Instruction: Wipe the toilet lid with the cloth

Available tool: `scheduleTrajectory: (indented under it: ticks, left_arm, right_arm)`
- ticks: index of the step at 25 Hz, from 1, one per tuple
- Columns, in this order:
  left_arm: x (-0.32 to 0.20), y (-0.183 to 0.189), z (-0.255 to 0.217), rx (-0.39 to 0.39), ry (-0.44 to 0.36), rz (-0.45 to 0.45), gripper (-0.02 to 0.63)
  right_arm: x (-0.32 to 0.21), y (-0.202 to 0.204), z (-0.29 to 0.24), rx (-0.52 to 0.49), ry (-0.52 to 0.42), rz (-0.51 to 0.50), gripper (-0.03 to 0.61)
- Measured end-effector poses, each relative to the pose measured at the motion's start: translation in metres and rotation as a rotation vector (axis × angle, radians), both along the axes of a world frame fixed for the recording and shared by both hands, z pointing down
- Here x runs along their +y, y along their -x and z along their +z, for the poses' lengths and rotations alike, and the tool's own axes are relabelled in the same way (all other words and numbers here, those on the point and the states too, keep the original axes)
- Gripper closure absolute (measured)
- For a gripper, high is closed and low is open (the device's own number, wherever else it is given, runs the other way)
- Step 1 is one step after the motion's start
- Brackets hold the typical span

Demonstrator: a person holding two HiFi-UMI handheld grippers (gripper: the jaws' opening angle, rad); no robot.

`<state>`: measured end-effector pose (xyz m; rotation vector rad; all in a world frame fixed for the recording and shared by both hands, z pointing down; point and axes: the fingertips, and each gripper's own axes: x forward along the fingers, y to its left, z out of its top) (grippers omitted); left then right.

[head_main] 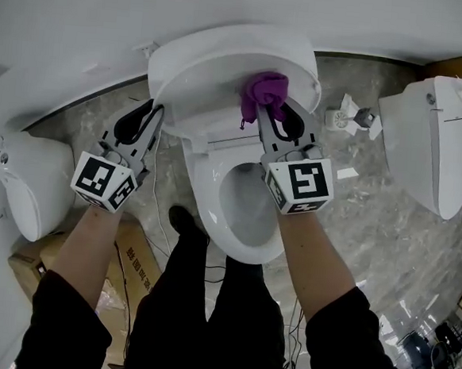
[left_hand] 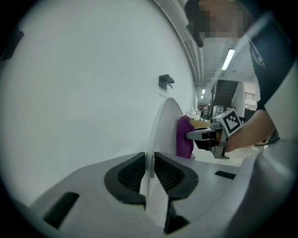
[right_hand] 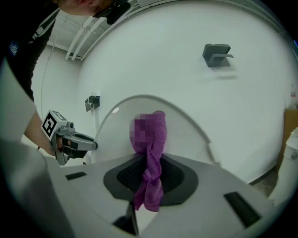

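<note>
The toilet lid [head_main: 224,68] is stood upright against the wall, and it is judged to be steadied there so that its inner face can be rubbed without swinging down. For that purpose its left edge is pinched by the left gripper [left_hand: 149,169], whose two jaws are closed onto the thin rim, one pad on each face of the lid. The purple cloth [right_hand: 151,153] is clamped between the closed jaws of the right gripper [right_hand: 149,179]. Its bunched upper part is pressed flat against the lid's inner face near the upper right, while a short tail is left hanging below the jaws. The cloth is thus carried ahead of the fingers, apparently so that fabric and not plastic meets the lid. Wiping is judged to be under way, with most of the lid's face yet to be covered. Below the lid, the toilet bowl [head_main: 206,194] is left uncovered. No object is seen inside it, and whether water stands in it cannot be told. A cardboard box [head_main: 42,260] lies on the floor well below and left of the lid; its contents are not shown.
</note>
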<state>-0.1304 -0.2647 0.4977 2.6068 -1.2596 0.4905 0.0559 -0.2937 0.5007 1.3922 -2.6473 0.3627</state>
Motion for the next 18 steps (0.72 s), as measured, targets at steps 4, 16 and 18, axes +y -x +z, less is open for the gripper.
scheduleTrajectory:
  ticks: [4,16,18]
  left_arm:
    - [-0.001,0.001,0.000,-0.031,-0.011,-0.046,0.543]
    - [-0.001,-0.001,-0.006,0.013,-0.051,-0.007,0.543]
    - [-0.001,-0.001,-0.006,0.028,-0.056,0.006,0.543]
  right_arm:
    - [-0.008,-0.044,0.007,0.029,-0.012,0.025,0.514]
    - [-0.002,-0.059,0.030,0.092,-0.064,0.146,0.514]
    - [0.001,-0.040,0.035,0.085,-0.066,0.151,0.515]
